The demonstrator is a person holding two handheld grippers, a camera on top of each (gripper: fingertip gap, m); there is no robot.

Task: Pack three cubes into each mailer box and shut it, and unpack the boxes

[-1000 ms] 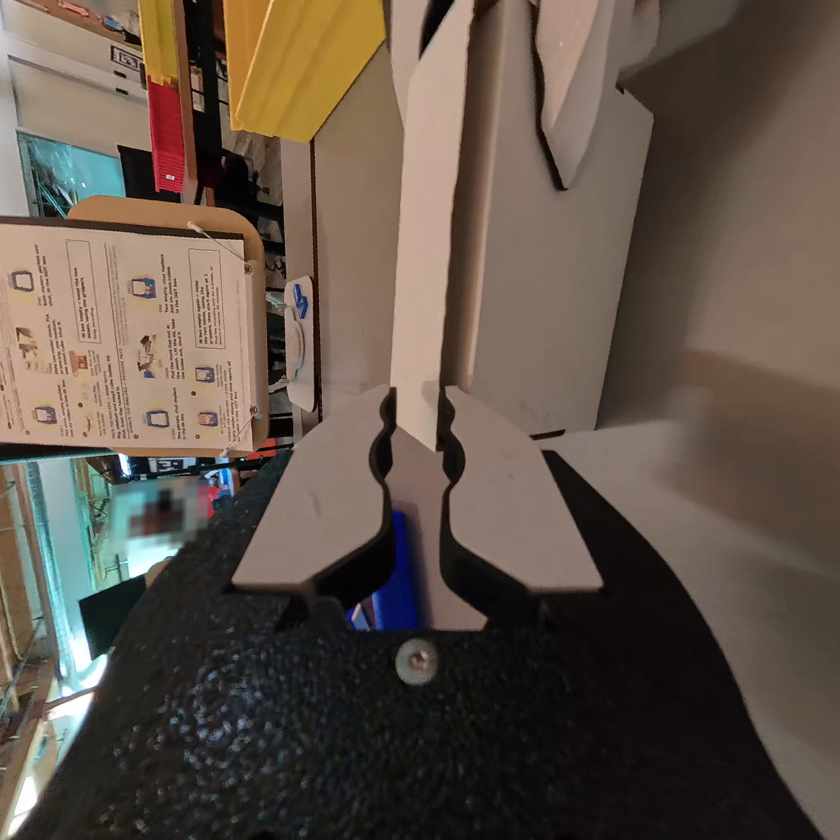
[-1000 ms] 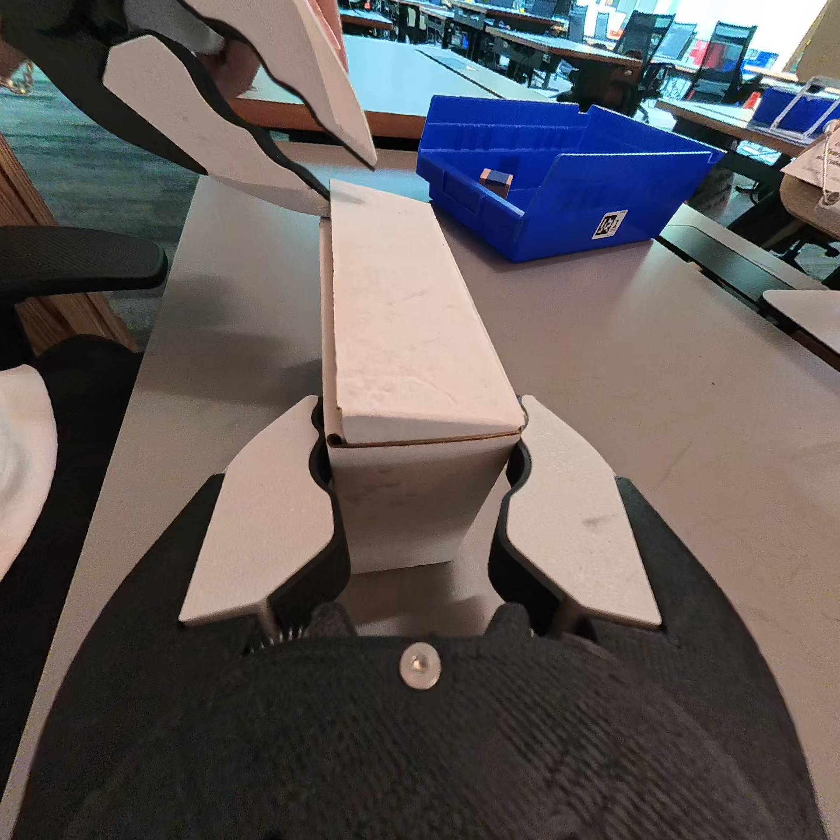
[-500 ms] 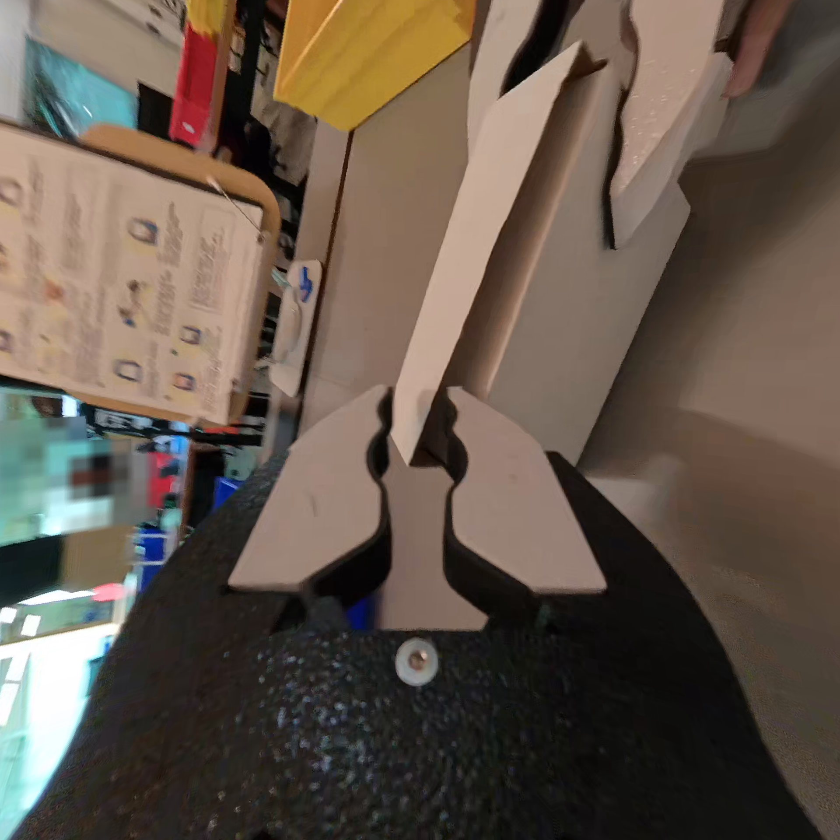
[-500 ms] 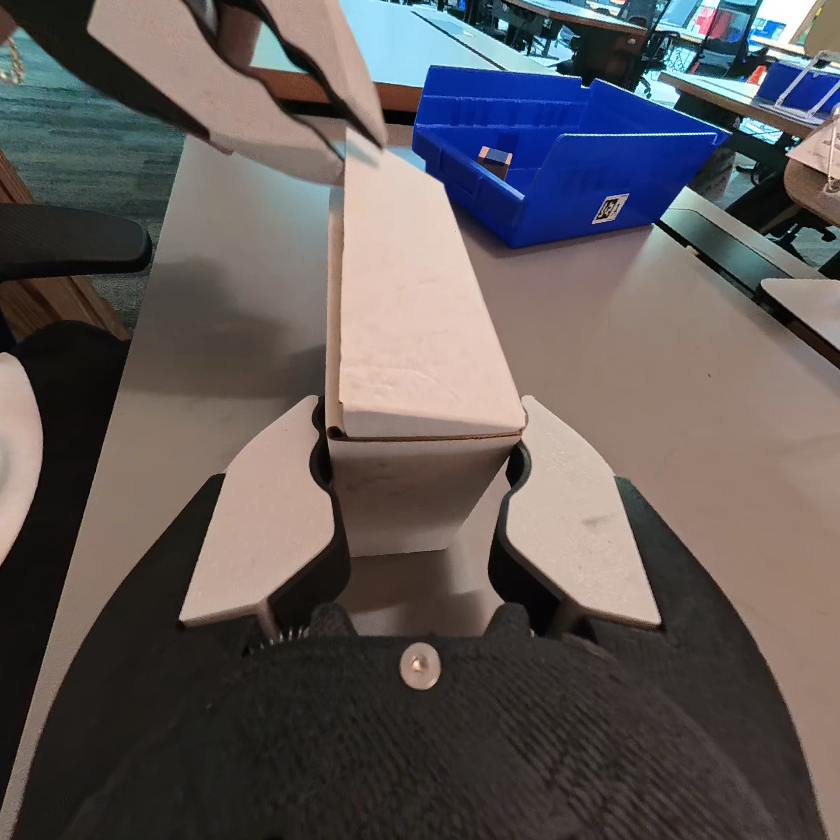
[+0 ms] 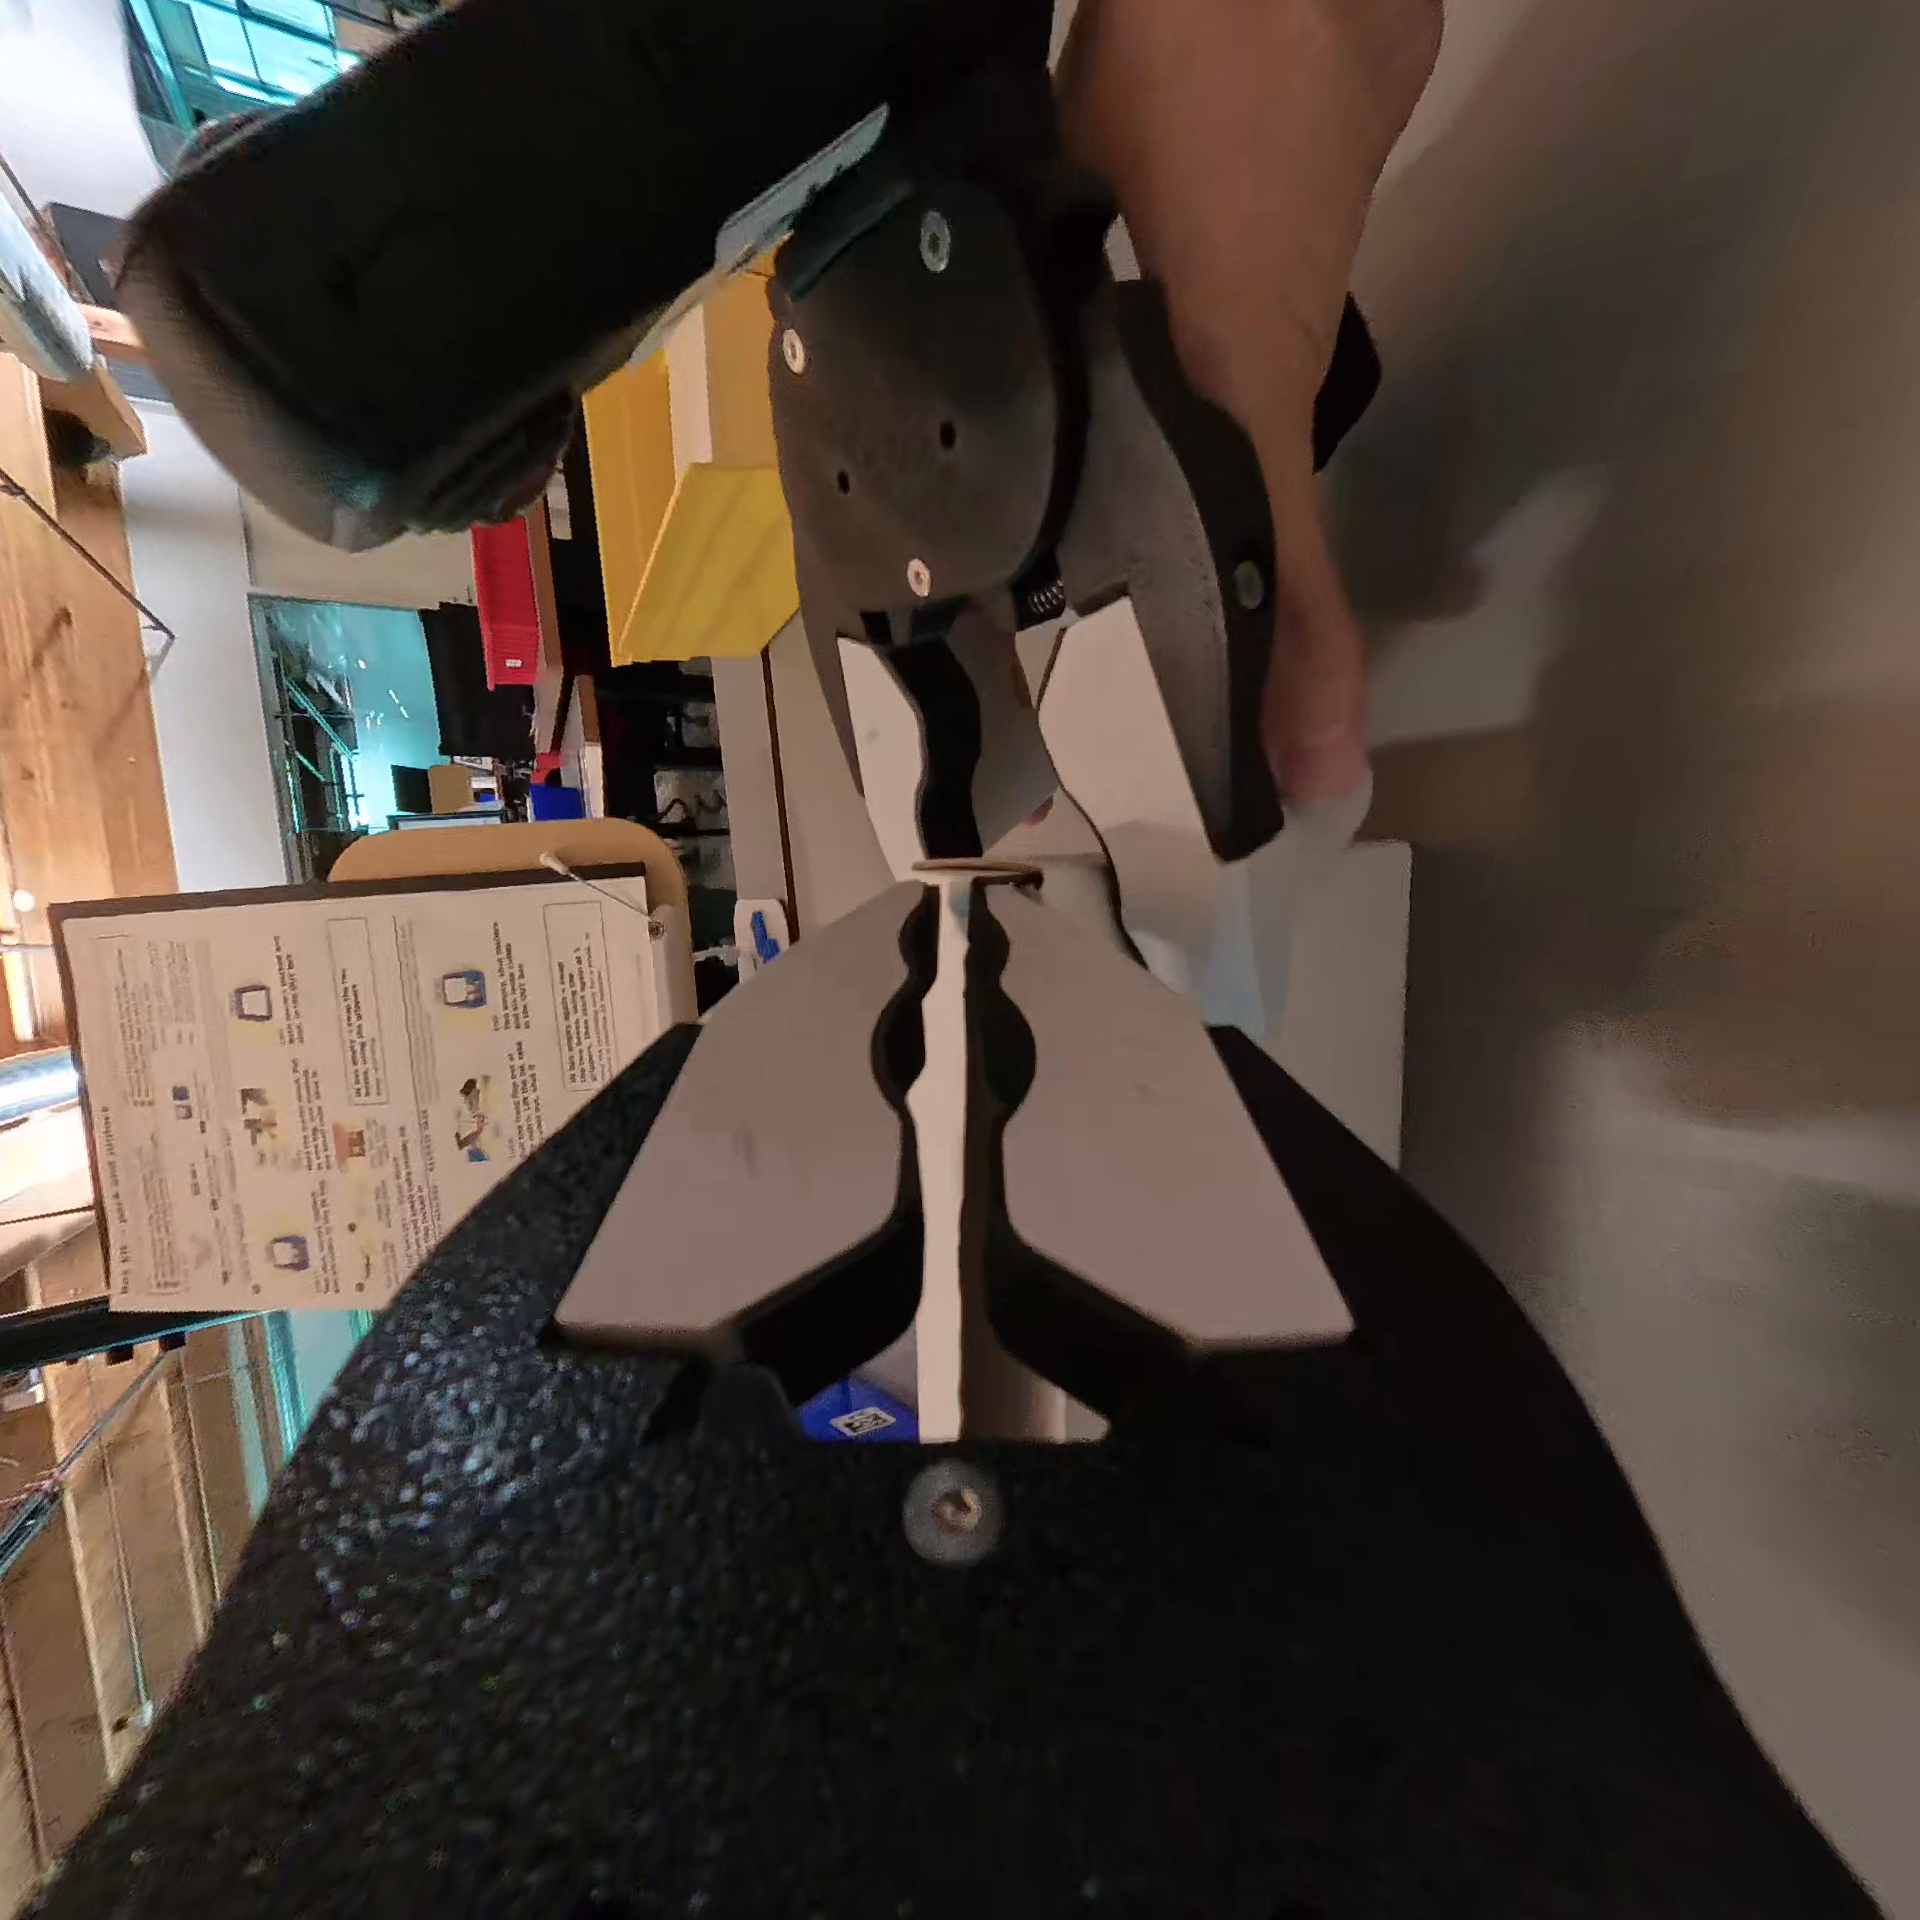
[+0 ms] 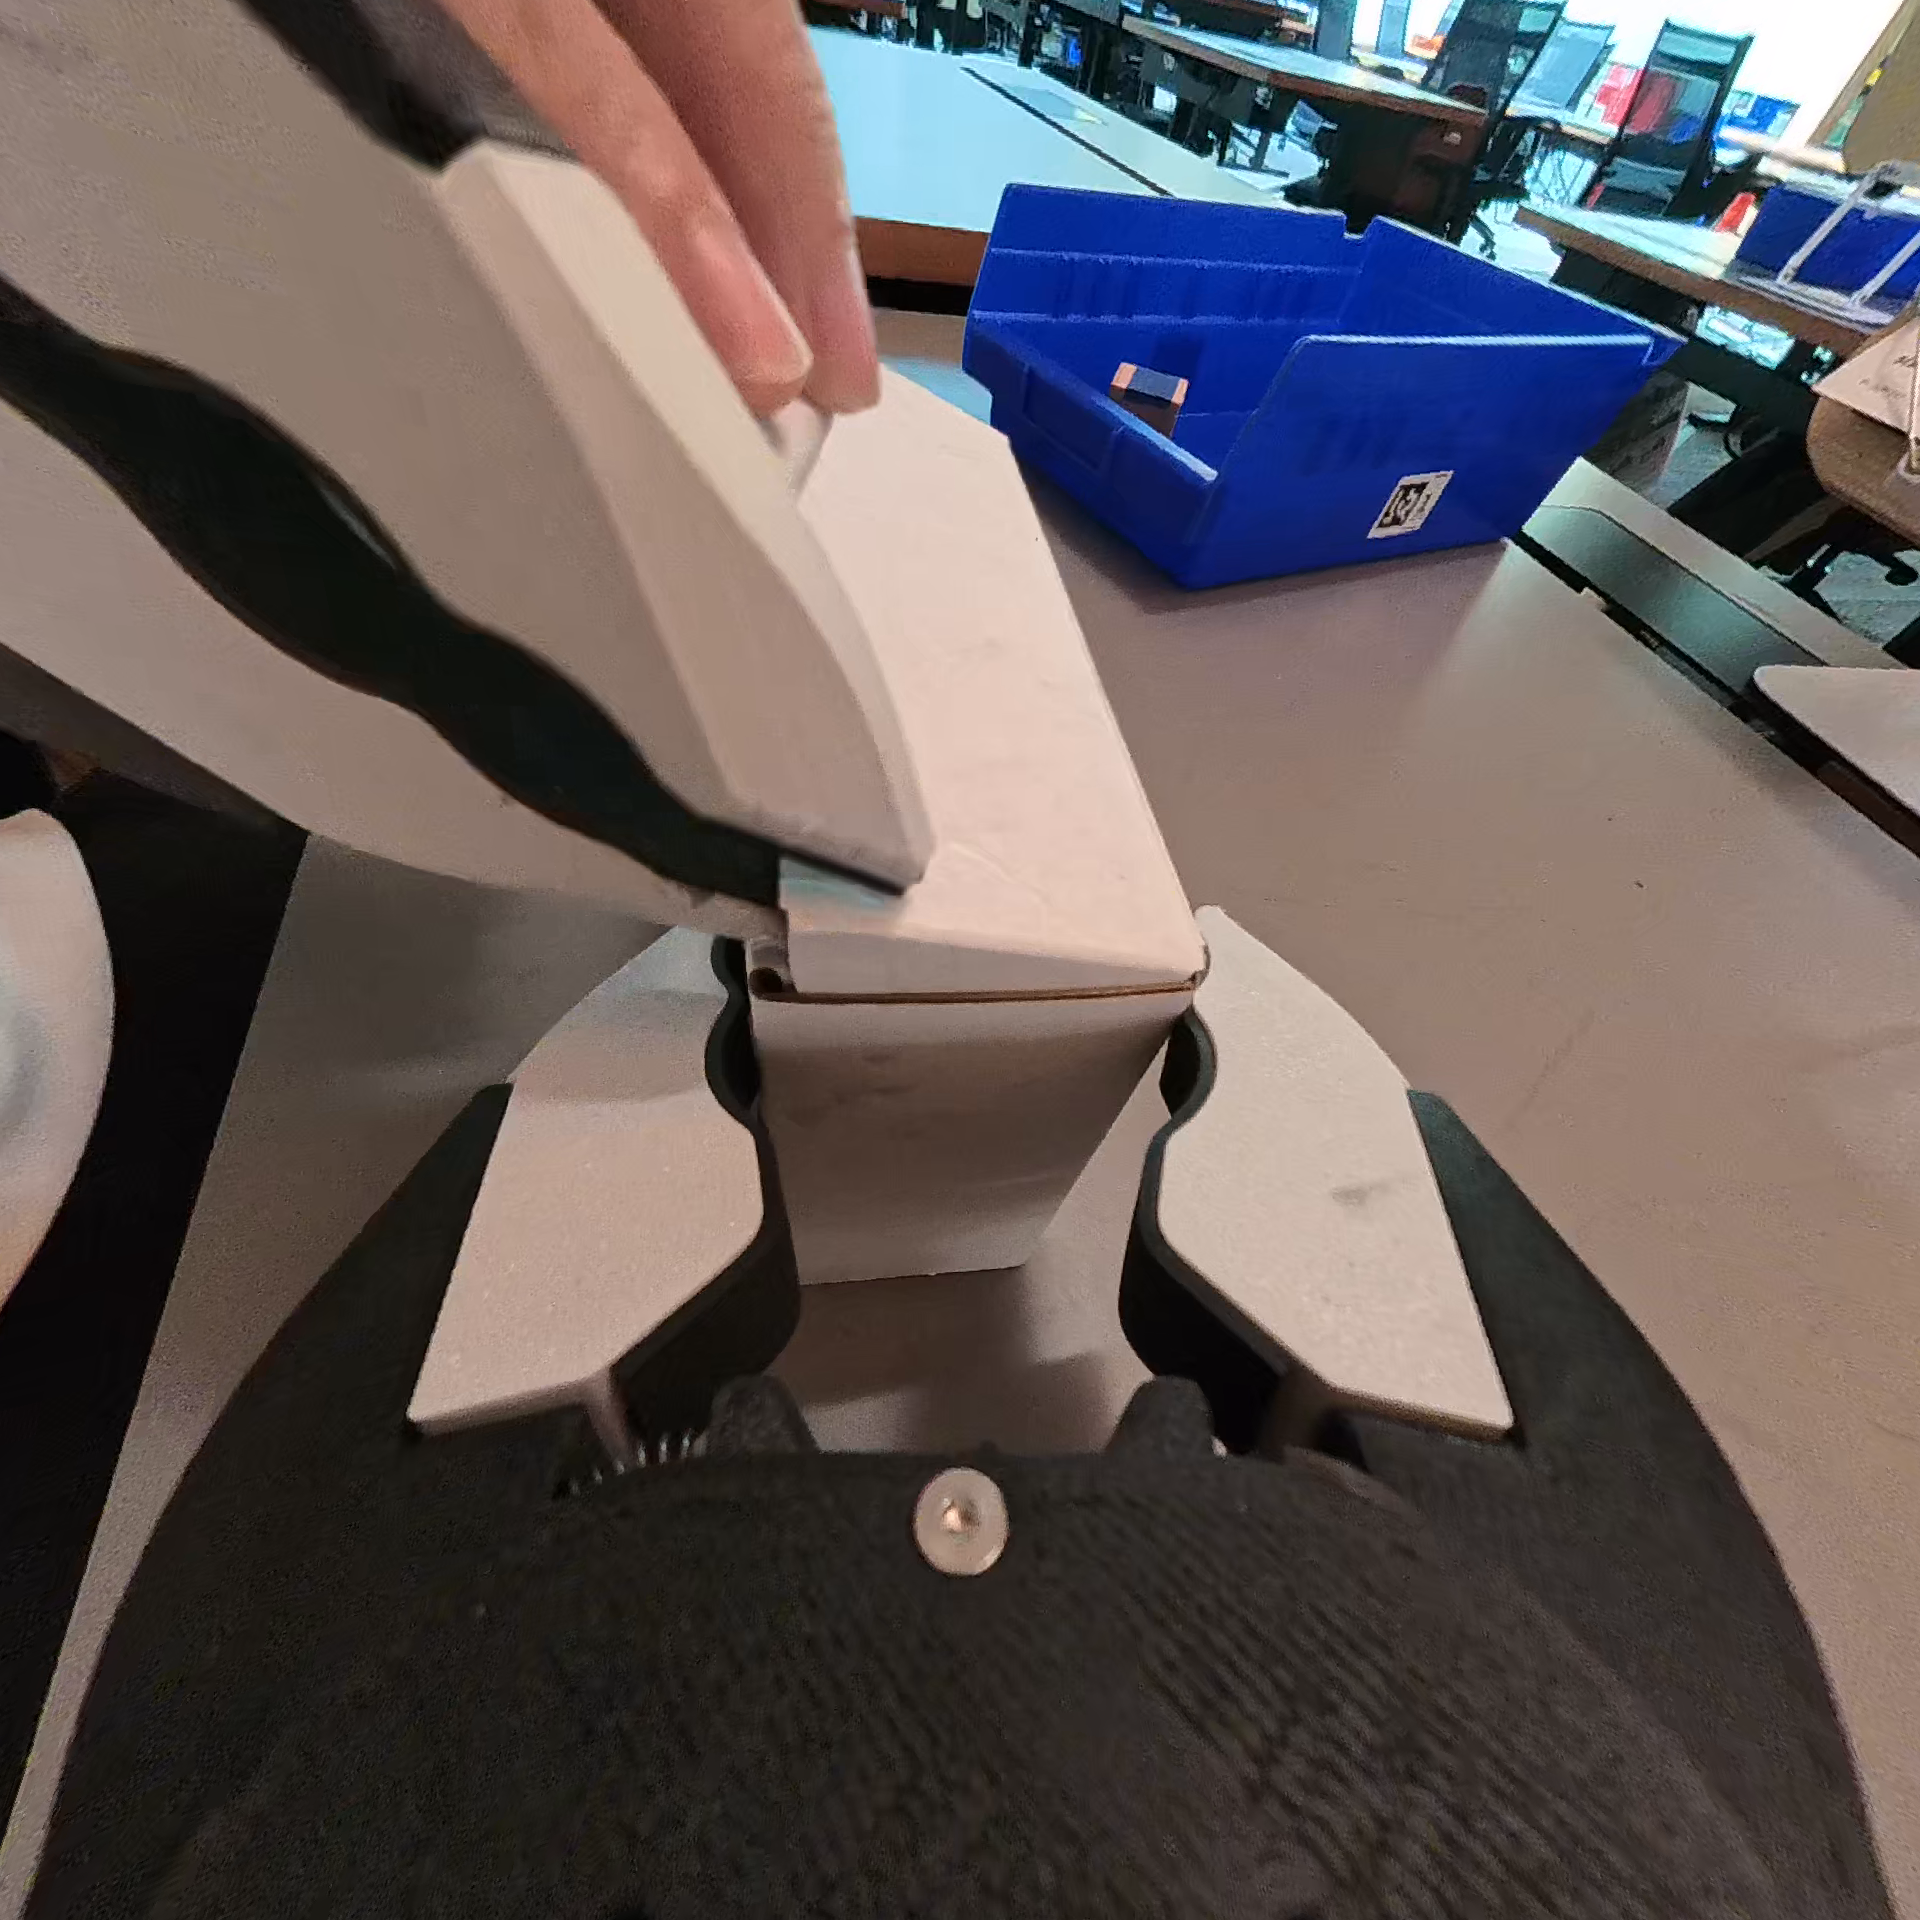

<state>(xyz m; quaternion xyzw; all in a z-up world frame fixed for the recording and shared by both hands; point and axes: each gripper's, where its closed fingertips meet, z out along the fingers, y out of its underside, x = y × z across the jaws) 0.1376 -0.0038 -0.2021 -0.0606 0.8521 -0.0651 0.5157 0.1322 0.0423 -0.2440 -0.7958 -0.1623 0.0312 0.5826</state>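
Observation:
A white mailer box (image 6: 966, 665) lies lengthwise on the grey table (image 6: 1455, 883). My right gripper (image 6: 966, 935) is shut on its near end, one finger on each side wall. My left gripper (image 6: 831, 883) comes in from the upper left, held by a hand (image 6: 727, 208), and is shut on the lid's edge at the near left corner. In the left wrist view the left gripper (image 5: 951, 904) pinches the thin white lid edge, with the right gripper (image 5: 1091, 821) and the box (image 5: 1320, 956) just beyond. The lid lies almost flat. The box's contents are hidden.
A blue bin (image 6: 1299, 468) stands at the back right of the table with one cube (image 6: 1148, 390) in it. A yellow bin (image 5: 707, 561), a red bin (image 5: 504, 592) and a hanging instruction sheet (image 5: 353, 1091) show in the left wrist view. Other tables and chairs stand behind. Tip to tip, the grippers are about 6 cm apart.
My left gripper has slid along the lid's left edge from the far end to the near corner, close to the right gripper. The right gripper has kept its hold on the box.

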